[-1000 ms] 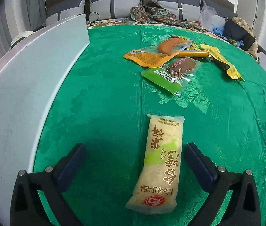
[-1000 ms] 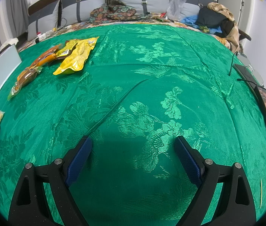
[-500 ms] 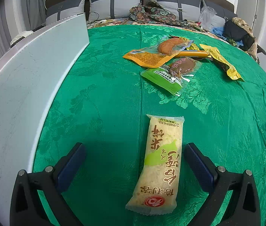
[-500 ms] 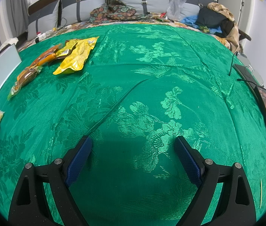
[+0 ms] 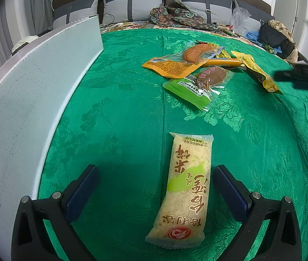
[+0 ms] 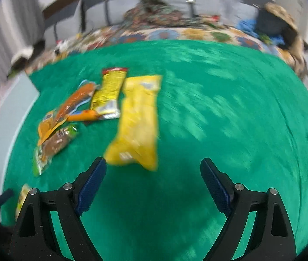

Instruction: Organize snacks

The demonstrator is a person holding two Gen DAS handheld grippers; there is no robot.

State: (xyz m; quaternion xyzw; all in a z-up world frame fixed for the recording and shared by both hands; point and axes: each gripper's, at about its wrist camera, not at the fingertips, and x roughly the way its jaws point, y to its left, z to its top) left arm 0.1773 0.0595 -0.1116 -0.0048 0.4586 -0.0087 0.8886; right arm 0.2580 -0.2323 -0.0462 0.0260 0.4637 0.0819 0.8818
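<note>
A rice cracker packet point(image 5: 186, 187) is framed between the wide-open left gripper point(image 5: 156, 187), seemingly lined up for grasping, while the empty, open right gripper point(image 6: 154, 184) is aimed at a yellow bag point(image 6: 137, 121)

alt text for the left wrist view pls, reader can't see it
The open left gripper sits low over a green patterned cloth, a pale rice cracker packet lying lengthwise between its fingers, untouched. Farther off lies a cluster of snack packets, orange, green and yellow, with a white board along the left.
</note>
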